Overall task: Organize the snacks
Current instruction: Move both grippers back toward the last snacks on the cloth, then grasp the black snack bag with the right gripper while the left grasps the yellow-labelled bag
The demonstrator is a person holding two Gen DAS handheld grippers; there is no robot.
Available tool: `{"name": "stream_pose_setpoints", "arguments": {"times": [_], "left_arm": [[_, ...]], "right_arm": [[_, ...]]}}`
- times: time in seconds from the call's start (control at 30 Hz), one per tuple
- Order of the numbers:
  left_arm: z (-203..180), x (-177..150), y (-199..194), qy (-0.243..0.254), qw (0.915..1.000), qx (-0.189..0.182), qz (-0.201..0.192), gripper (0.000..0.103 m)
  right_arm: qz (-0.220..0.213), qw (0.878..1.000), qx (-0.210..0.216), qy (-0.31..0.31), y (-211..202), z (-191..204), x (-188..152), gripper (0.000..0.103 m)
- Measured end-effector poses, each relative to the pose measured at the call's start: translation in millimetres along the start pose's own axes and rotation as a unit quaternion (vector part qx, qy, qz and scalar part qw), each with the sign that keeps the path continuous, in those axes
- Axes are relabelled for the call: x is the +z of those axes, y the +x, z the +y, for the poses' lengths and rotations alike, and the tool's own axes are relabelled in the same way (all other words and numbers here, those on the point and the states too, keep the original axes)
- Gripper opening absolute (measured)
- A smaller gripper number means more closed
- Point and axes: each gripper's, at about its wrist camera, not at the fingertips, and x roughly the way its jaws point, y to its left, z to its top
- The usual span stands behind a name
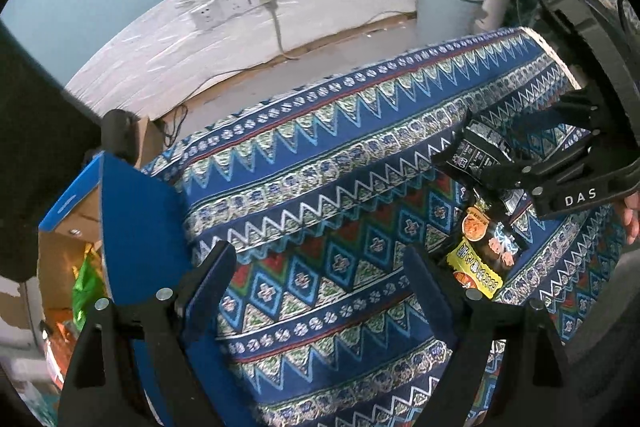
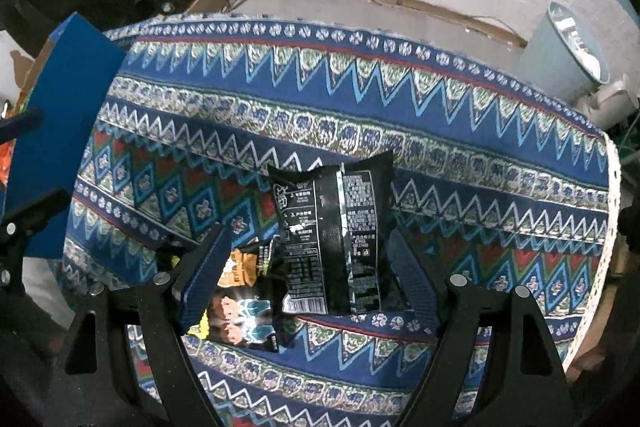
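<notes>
Right tool wide open, holding nothing, hanging straight over the black foil snack packet with white print; one finger on each side of it, pads apart from the foil. Packet flat on the desk under the blue patterned woven cloth, back side up, long axis running away from the right wrist camera and roughly parallel to the fingers, so the narrow width falls between them. Partly tucked under its near-left corner, a second glossy dark packet with yellow and orange print, touching the first.

Left tool also wide open and empty, over bare cloth, well to the side of both packets; the yellow-printed packet just beside its right finger. Right hand clearly the nearer to the black packet. Off the desk's left edge, an open blue-sided cardboard box with a green bag inside, probably the destination. Next move, likely: lower and close across the packet's width.
</notes>
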Motion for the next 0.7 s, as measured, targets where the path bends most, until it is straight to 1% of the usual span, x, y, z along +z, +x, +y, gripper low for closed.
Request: {"name": "stream_pose_setpoints", "arguments": {"times": [0.33,0.5,0.57,0.7], "left_arm": [[-15,5,23,0.016,0.9996,-0.007,0.022,0.087],[-27,6,28,0.030,0.9987,-0.028,0.031,0.087],[-35,7,30,0.041,0.9981,-0.031,0.034,0.087],[-46,8,32,0.054,0.9971,-0.039,0.037,0.087]], "right_arm": [[0.026,1.000,0.001,0.007,27,-8,4,0.081],[0.036,0.999,-0.003,0.028,29,-30,0,0.081],[0.039,0.999,-0.001,0.038,28,-39,-2,0.077],[0.032,0.998,0.006,0.046,25,-47,-9,0.077]]}}
